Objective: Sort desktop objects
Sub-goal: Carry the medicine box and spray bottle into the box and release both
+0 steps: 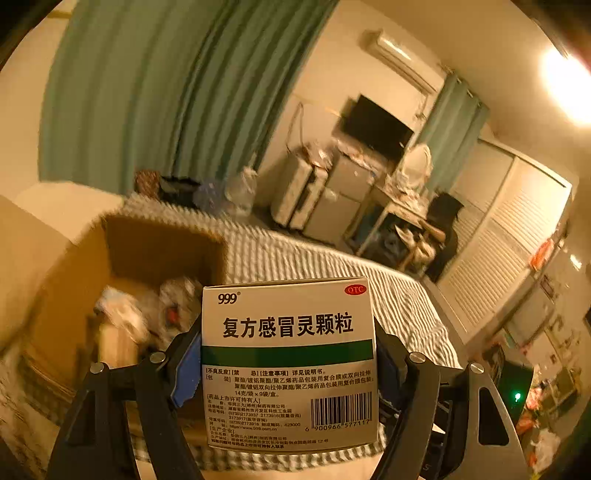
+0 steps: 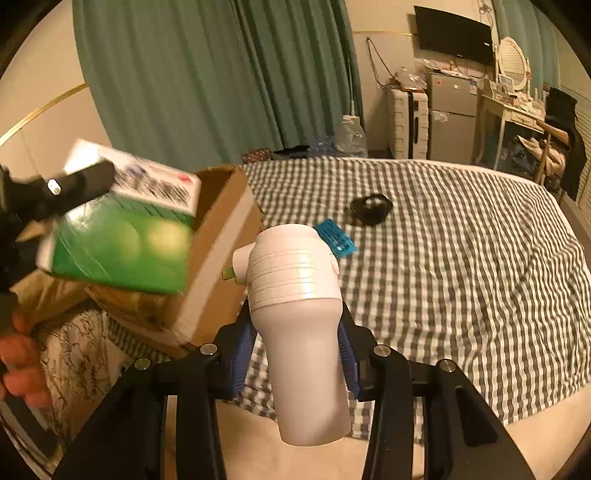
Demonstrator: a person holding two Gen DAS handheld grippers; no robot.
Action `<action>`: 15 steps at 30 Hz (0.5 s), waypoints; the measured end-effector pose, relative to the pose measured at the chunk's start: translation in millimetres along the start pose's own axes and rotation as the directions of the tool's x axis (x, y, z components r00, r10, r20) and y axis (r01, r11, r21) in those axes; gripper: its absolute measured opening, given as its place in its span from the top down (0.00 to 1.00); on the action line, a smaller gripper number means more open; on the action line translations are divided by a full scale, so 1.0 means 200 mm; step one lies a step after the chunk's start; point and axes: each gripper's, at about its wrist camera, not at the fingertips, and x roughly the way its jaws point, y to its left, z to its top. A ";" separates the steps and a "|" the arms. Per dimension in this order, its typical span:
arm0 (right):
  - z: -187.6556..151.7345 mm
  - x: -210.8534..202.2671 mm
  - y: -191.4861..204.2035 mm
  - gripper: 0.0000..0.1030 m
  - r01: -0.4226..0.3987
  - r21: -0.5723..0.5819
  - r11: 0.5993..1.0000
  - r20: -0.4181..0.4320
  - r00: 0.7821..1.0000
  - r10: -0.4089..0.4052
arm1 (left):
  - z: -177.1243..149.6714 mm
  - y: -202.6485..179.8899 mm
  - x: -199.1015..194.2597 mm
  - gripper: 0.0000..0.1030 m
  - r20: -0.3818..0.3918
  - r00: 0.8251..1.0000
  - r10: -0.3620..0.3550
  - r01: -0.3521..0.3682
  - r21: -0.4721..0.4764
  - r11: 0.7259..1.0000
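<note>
Glossy card medicine box (image 1: 290,363), smooth plastic bottle (image 2: 303,317), corrugated cardboard box (image 2: 221,254)

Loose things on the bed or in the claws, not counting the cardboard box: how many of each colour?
White: 1, bottle in right claw
Green and white: 1, medicine box in left claw
Blue: 1, case
Black: 1, round thing
Total: 4

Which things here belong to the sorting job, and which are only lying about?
Job:
medicine box, in the left tongs
white bottle, in the right tongs
cardboard box
blue case and black object on the bed

Lying about:
suitcase
television
curtain
</note>
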 end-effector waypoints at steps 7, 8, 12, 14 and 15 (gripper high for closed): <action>0.22 0.05 0.27 0.60 -0.123 -0.053 0.991 0.023 0.992 0.124 | 0.11 0.33 -0.05 0.25 0.017 0.964 0.266 -0.266 -0.006 0.964; 0.25 0.09 0.33 0.60 -0.149 -0.065 0.987 0.011 0.989 0.150 | 0.10 0.38 -0.03 0.25 -0.002 0.955 0.298 -0.298 -0.002 0.955; 0.34 0.27 0.50 0.60 -0.212 -0.073 0.975 -0.053 0.977 0.208 | 0.04 0.55 0.06 0.25 -0.064 0.932 0.357 -0.358 -0.005 0.934; 0.37 0.37 0.57 0.60 -0.235 -0.067 0.970 -0.076 0.970 0.230 | 0.02 0.59 0.09 0.25 -0.085 0.924 0.373 -0.374 0.004 0.927; 0.38 0.40 0.59 0.60 -0.242 -0.065 0.968 -0.083 0.968 0.236 | 0.02 0.61 0.11 0.25 -0.087 0.925 0.371 -0.372 0.010 0.928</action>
